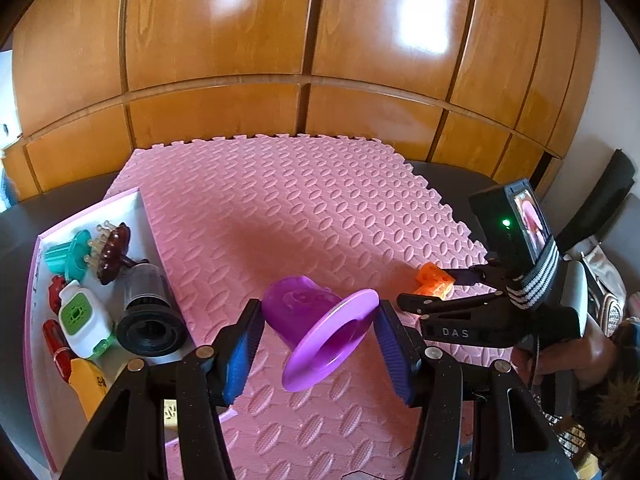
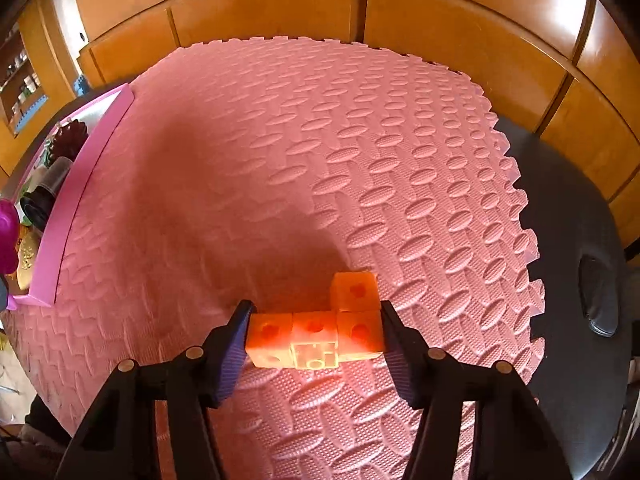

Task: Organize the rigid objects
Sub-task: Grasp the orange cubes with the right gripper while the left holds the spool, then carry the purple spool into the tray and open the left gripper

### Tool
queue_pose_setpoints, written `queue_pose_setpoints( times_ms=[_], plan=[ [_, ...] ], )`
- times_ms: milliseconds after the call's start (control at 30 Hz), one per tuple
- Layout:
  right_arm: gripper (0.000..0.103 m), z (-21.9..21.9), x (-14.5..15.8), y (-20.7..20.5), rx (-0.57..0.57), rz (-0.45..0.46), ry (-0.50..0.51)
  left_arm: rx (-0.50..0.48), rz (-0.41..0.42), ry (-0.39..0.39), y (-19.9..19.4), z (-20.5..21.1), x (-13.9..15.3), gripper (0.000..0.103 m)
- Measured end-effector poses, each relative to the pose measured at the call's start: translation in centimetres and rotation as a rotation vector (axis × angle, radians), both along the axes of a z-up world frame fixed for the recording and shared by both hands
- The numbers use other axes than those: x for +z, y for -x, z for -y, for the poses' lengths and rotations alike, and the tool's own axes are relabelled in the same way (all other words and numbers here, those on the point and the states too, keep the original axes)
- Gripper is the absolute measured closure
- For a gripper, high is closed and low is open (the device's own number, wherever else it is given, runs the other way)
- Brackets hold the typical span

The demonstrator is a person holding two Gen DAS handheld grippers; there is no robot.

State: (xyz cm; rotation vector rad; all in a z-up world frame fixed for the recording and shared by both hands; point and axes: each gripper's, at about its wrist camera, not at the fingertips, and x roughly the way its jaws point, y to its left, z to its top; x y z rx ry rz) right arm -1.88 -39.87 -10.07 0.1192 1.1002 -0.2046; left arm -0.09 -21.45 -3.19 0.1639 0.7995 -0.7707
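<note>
1. Pink foam mat point(image 1: 304, 208) covers the dark table, wooden cabinets behind
2. Left gripper point(image 1: 316, 344) is clamped on a purple cup point(image 1: 316, 332), lifted beside the tray point(image 1: 132, 200)
3. Right gripper point(image 2: 314, 340) pinches orange blocks point(image 2: 316, 332) at mat level

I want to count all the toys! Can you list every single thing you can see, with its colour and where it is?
purple cup: 1, purple, between the left gripper's fingers
orange block piece: 1, orange, on mat between the right gripper's fingers
foam mat: 1, pink, on dark table
tray: 1, pink rim, left of mat
black cylinder: 1, black, in tray
white gadget: 1, white and green, in tray
teal piece: 1, teal, in tray
brown brush: 1, brown, in tray
left gripper: 1, black
right gripper: 1, black
</note>
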Motion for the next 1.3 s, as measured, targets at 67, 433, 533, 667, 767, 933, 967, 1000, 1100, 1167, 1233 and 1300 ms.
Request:
queue_pose_setpoints(
  times_ms=[67, 433, 533, 667, 767, 933, 967, 1000, 1100, 1167, 1233, 1300],
  plan=[
    [0.041, -0.1, 0.0, 0.1, 0.003, 0.004, 0.006, 0.008, 0.008, -0.001, -0.1, -0.2, 0.1, 0.046],
    [0.041, -0.2, -0.2, 0.5, 0.010, 0.030, 0.011, 0.038, 0.024, -0.005, -0.3, -0.8, 0.1, 0.046],
    [0.041, -0.2, -0.2, 0.6, 0.015, 0.038, 0.014, 0.044, 0.018, -0.004, -0.4, -1.0, 0.1, 0.046],
    [0.041, -0.3, -0.1, 0.6, 0.014, 0.040, 0.023, 0.052, 0.019, 0.001, -0.4, -1.3, 0.2, 0.046],
    [0.043, -0.5, -0.1, 0.6, 0.020, 0.043, 0.031, 0.057, 0.019, 0.007, -0.5, -1.6, 0.4, 0.046],
    [0.043, -0.5, -0.1, 0.6, 0.021, 0.047, 0.033, 0.069, 0.018, 0.022, -0.7, -2.4, 0.8, 0.046],
    [0.043, -0.5, -0.1, 0.6, 0.022, 0.048, 0.032, 0.074, 0.019, 0.028, -0.7, -2.7, 1.0, 0.046],
    [0.043, -0.5, -0.1, 0.6, 0.022, 0.049, 0.032, 0.079, 0.018, 0.034, -0.8, -3.1, 1.2, 0.046],
    [0.043, -0.5, -0.1, 0.7, 0.023, 0.052, 0.032, 0.111, 0.021, 0.061, -1.4, -4.9, 2.1, 0.046],
    [0.043, -0.5, -0.1, 0.7, 0.023, 0.054, 0.034, 0.149, 0.021, 0.086, -2.1, -6.8, 3.0, 0.046],
    [0.043, -0.6, -0.1, 0.7, 0.023, 0.054, 0.035, 0.196, 0.019, 0.110, -2.9, -8.9, 3.8, 0.046],
    [0.043, -0.5, -0.1, 0.7, 0.025, 0.055, 0.037, 0.255, 0.016, 0.130, -3.8, -11.4, 4.4, 0.046]
  ],
)
